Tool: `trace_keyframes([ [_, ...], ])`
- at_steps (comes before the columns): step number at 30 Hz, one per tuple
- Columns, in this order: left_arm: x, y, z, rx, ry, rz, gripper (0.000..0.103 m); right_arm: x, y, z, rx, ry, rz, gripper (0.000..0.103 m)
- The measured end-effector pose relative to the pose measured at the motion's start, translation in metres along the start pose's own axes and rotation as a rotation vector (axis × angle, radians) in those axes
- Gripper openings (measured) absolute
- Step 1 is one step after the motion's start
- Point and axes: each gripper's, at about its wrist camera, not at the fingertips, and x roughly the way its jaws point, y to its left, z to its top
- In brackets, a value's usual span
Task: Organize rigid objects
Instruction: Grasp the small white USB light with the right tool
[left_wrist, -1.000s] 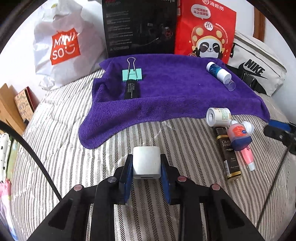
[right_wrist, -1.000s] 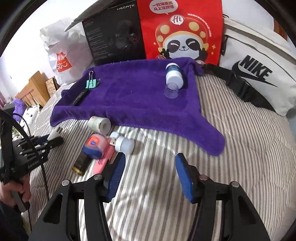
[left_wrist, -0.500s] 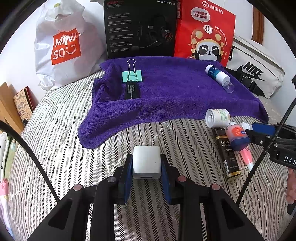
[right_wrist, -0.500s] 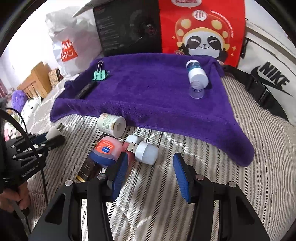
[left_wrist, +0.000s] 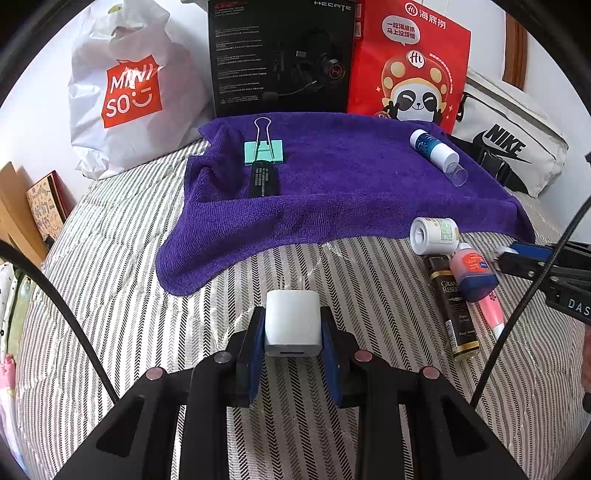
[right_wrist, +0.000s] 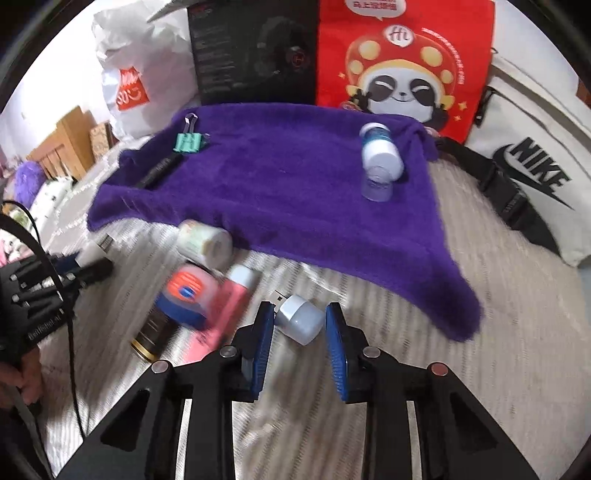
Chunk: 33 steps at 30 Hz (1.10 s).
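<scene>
My left gripper (left_wrist: 291, 314) is shut on a white charger cube (left_wrist: 291, 326) above the striped bedding. In the right wrist view a small white USB light (right_wrist: 301, 323) lies between the blue pads of my right gripper (right_wrist: 300, 314). Those jaws are closing and both pads touch the light's sides. Just left of it lie a red-and-blue jar (right_wrist: 188, 295), a pink tube (right_wrist: 225, 306), a dark bottle (right_wrist: 151, 332) and a white bottle (right_wrist: 205, 243). On the purple towel (left_wrist: 351, 192) rest a mint binder clip (left_wrist: 264, 151), a black stick (left_wrist: 263, 181) and a blue-and-white bottle (left_wrist: 436, 153).
Behind the towel stand a white Miniso bag (left_wrist: 129, 96), a black headset box (left_wrist: 280, 59) and a red panda bag (left_wrist: 410, 70). A white Nike bag (left_wrist: 509, 147) sits at the right. Wooden furniture (right_wrist: 66, 144) is off to the left. A hand (right_wrist: 18, 373) holds the left gripper.
My right gripper slid left over the bedding until the USB light sat between its pads, and its jaws narrowed onto it. The left gripper with the charger stayed put.
</scene>
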Motion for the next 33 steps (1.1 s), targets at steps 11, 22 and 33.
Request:
trace_keyframes([
  [11,0.000,0.000,0.000,-0.001,0.001,0.000,0.027,0.007,-0.006,-0.017,0.016,-0.058,-0.030,0.030],
  [22,0.000,0.000,0.000,-0.002,0.000,0.000,0.027,0.008,-0.006,-0.018,0.011,-0.075,-0.024,0.030],
  [33,0.000,0.000,0.000,-0.002,0.000,0.000,0.027,0.006,-0.007,-0.019,0.015,-0.076,-0.020,0.031],
])
